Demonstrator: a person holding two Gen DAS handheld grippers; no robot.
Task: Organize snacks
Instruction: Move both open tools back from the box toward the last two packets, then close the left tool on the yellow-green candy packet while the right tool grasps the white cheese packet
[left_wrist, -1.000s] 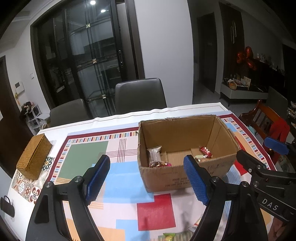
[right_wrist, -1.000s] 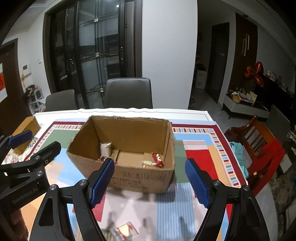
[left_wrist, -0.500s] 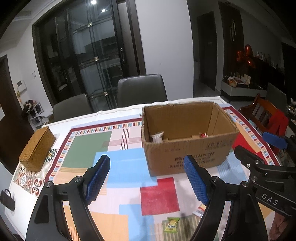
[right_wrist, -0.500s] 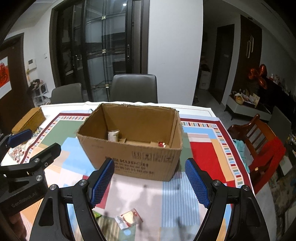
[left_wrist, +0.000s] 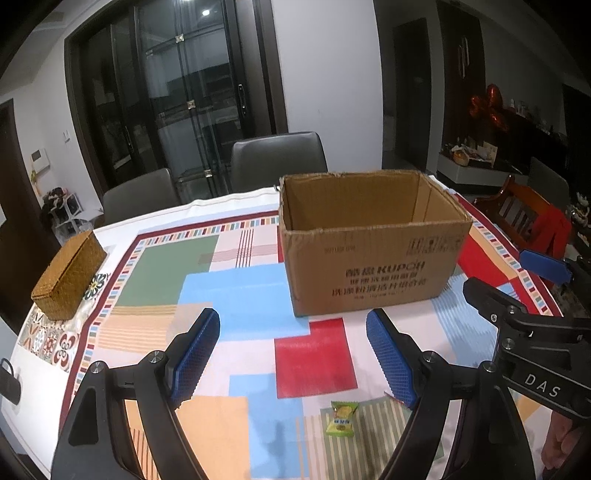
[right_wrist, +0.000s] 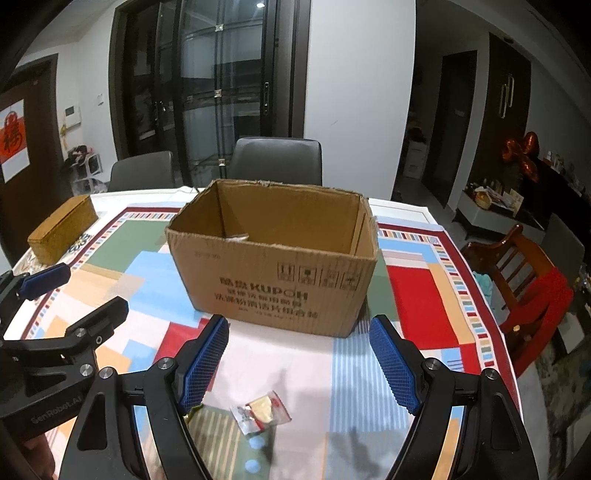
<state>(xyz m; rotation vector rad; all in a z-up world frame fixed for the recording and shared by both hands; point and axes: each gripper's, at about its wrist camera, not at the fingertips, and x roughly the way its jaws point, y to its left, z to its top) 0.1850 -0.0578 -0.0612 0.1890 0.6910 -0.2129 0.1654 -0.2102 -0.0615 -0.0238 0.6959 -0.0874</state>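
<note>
two loose snacks lie near you: a green packet (left_wrist: 342, 419) and a clear-wrapped one (right_wrist: 260, 410), both short of the cardboard box (left_wrist: 373, 254). your left gripper (left_wrist: 293, 360) and right gripper (right_wrist: 299, 363) gape wide, holding nothing. flat wrappers may slip or drag the patterned tablecloth (left_wrist: 162, 273). dim dining room, chairs (left_wrist: 279, 158) behind.

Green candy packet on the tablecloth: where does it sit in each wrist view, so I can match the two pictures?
Left wrist view: the green candy packet lies flat near the bottom edge, right of centre, on a striped patch in front of the cardboard box.
Right wrist view: not clearly in it; only a dark sliver shows behind a blue pad, too hidden to identify.
Shared landmark: the cardboard box, mid-table in both.
</note>
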